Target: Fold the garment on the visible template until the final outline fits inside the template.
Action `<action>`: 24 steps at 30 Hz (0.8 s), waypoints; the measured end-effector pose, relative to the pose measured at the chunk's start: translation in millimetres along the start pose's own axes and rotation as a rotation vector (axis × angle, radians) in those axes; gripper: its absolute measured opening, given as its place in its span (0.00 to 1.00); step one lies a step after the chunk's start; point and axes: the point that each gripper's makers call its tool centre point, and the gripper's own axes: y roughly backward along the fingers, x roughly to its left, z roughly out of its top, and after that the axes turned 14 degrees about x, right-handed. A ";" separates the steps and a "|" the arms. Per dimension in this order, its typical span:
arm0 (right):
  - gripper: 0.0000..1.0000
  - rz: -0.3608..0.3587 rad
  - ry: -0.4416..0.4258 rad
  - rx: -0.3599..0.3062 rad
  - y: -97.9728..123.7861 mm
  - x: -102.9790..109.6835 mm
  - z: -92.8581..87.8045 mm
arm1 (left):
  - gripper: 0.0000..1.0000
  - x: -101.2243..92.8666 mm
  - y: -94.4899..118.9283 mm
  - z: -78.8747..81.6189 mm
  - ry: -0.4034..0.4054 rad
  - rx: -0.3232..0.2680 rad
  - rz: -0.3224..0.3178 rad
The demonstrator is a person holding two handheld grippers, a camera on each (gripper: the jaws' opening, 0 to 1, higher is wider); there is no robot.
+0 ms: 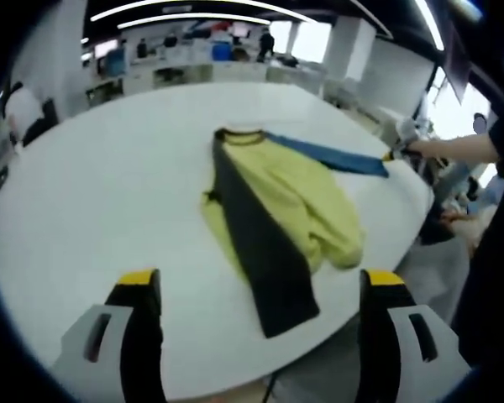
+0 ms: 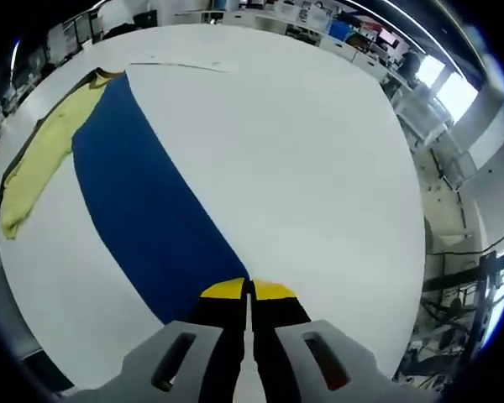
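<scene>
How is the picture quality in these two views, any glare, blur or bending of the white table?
Left gripper view: fisheye bends the round white table into a dome; ceiling light strips and the window at upper right blow out; the yellow, grey and blue garment is slightly soft. Right gripper view: the table edge curves strongly, lighting is even with few shadows, and the garment's blue sleeve looks stretched toward the right gripper.

We observe bright, even overhead lighting from ceiling strips [image 1: 193,8], window glare [image 2: 454,92], mild softness, and strong fisheye edge curvature.
</scene>
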 end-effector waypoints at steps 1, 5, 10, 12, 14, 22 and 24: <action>0.02 -0.004 0.001 0.000 -0.4 -1.8 1.7 | 0.94 0.8 0.0 -0.2 0.001 0.002 0.000; 0.02 -0.014 0.011 0.008 -4.8 -8.6 7.9 | 0.94 7.5 0.2 -3.6 0.010 0.010 0.008; 0.02 -0.022 0.016 0.020 -11.9 -12.1 12.7 | 0.94 11.4 -1.0 -9.9 0.018 0.026 0.011; 0.02 -0.020 0.021 0.027 -15.4 -12.8 13.2 | 0.94 13.9 -0.9 -11.3 0.018 0.031 0.014; 0.02 -0.020 0.022 0.032 -18.4 -14.2 13.7 | 0.94 17.4 -0.4 -12.4 0.019 0.034 0.018; 0.02 -0.030 0.017 0.033 -22.5 -20.6 20.2 | 0.94 22.6 -3.3 -15.2 0.030 0.048 0.025; 0.02 -0.032 0.020 0.035 -22.9 -22.5 21.4 | 0.94 21.8 -6.1 -15.5 0.029 0.051 0.021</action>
